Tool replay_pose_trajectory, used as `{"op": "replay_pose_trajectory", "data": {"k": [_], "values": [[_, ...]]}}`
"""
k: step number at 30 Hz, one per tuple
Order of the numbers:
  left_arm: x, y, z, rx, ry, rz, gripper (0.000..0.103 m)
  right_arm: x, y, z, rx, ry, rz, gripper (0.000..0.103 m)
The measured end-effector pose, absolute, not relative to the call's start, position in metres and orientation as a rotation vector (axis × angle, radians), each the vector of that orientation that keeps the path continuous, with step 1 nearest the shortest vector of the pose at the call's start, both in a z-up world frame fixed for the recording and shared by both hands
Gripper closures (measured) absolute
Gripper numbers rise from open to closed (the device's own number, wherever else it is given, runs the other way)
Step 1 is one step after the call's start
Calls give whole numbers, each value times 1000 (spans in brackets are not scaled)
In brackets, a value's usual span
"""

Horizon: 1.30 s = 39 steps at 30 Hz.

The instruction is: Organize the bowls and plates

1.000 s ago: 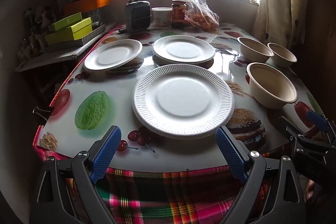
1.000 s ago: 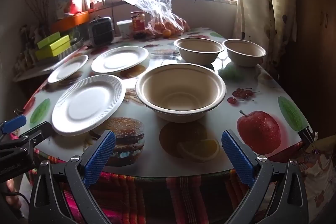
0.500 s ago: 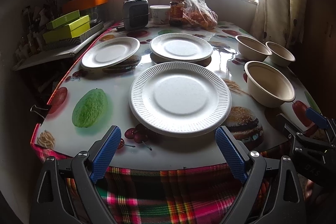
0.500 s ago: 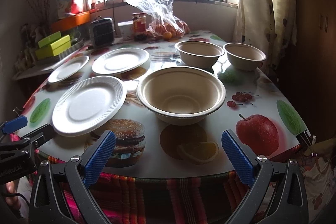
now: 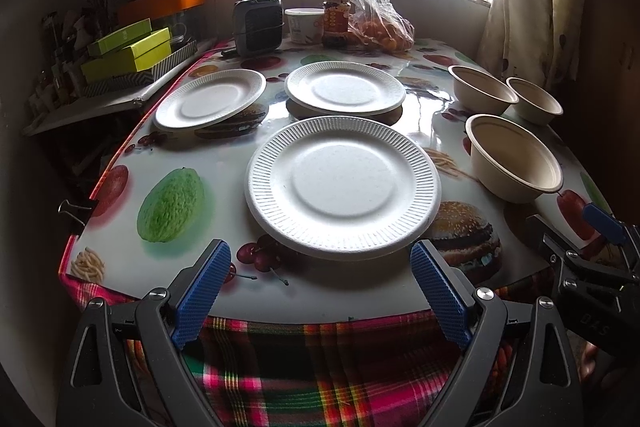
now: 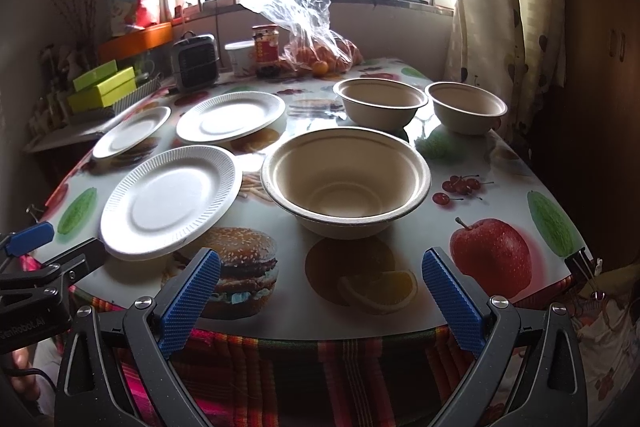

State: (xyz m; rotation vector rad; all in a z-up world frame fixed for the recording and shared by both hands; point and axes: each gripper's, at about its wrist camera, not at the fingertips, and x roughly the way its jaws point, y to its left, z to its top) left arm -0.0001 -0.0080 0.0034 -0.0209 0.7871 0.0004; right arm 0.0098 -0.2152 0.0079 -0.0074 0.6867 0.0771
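Observation:
Three white paper plates lie apart on the table: a near plate (image 5: 344, 187) (image 6: 170, 201), a far-left plate (image 5: 210, 98) (image 6: 132, 131) and a far-middle plate (image 5: 345, 89) (image 6: 231, 115). Three beige bowls stand on the right: a near bowl (image 5: 516, 163) (image 6: 346, 179), a far bowl (image 5: 482, 89) (image 6: 380, 103) and the rightmost far bowl (image 5: 534, 101) (image 6: 466, 107). My left gripper (image 5: 320, 287) is open and empty at the table's front edge before the near plate. My right gripper (image 6: 320, 295) is open and empty before the near bowl.
The table (image 5: 132, 259) has a fruit-print cover and plaid cloth. At the back stand a small heater (image 5: 258, 25), a white tub (image 5: 304, 23), a jar (image 5: 337, 19) and a bag of oranges (image 5: 380, 27). Green boxes (image 5: 128, 55) sit on a left shelf.
Both grippers have drawn back and risen slightly, so the plates and bowls sit a little farther away. Nothing on the table has moved.

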Motion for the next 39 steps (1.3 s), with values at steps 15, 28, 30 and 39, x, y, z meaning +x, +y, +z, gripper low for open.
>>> {"op": "replay_pose_trajectory", "data": {"k": [15,28,30,39], "values": [[-2,-7,4,-19,784,15,11,9,-214,9,-9,686,76,1],[0,-5,4,-19,783,19,11,10,-214,9,-8,683,76,1],[0,-5,5,-17,782,20,11,10,-214,9,-9,684,77,1],[4,-4,10,-11,776,27,11,15,-211,16,-13,673,84,1]]}}
